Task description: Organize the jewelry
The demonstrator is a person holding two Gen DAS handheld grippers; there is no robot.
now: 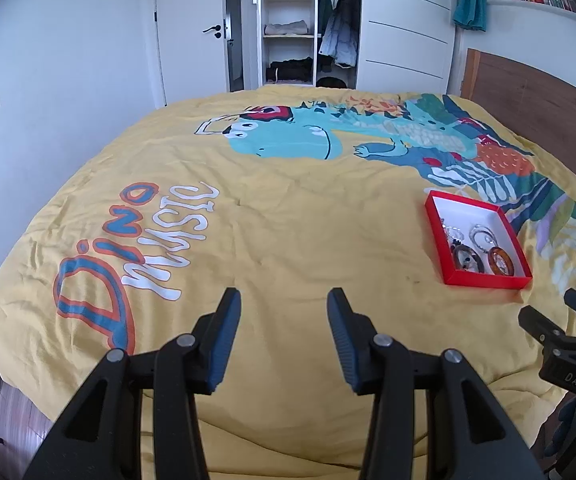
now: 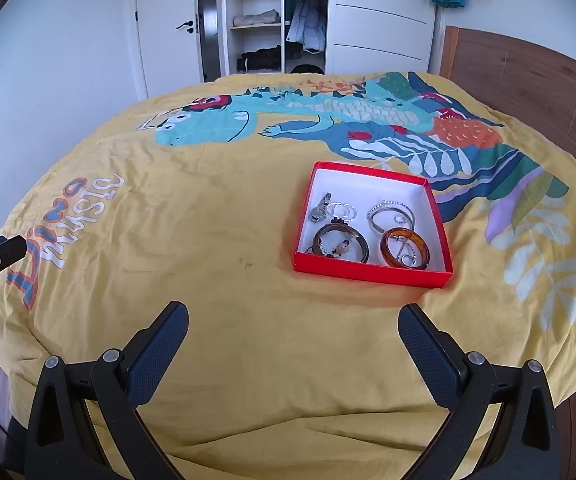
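- Jaws wide apart and holding nothing on both: left gripper [image 1: 283, 300] over bare yellow dinosaur-print duvet [image 1: 288, 220], right gripper [image 2: 294, 316] likewise spread, aimed toward the shallow red cardboard box with white lining [image 2: 372, 270].
- Jewelry all inside that box, resting on the bed near the leafy print: small silver wristwatch [image 2: 320, 210], thin silver bangles [image 2: 390, 214], dark brown tortoiseshell bangle [image 2: 340, 244], amber resin bangle [image 2: 404, 248].
- Likely trouble: soft, rumpled bedding under a light box; pressing down on one rim could tip or slide it and spill pieces into the folds.
- Likely trouble: pieces lying crowded and overlapping, small charms sitting inside the brown bangle; closing on one could drag a neighbour or snag a chain.
- Likely trouble: smooth round bangles prone to squirting out of flat pads if pinched off-centre.
- Likely trouble: both grippers near each other at the bed's edge; reaching for the box together risks a knock.
- Right wrist view: box nearly head-on, each piece separable, left gripper's tip at the far left edge.
- Left wrist view: box [image 1: 484, 278] off to the right and foreshortened, contents partly hidden by the near wall, watch not discernible; right gripper [image 1: 560, 312] seen from the side at the right edge; more of the "Dino music" lettering visible.
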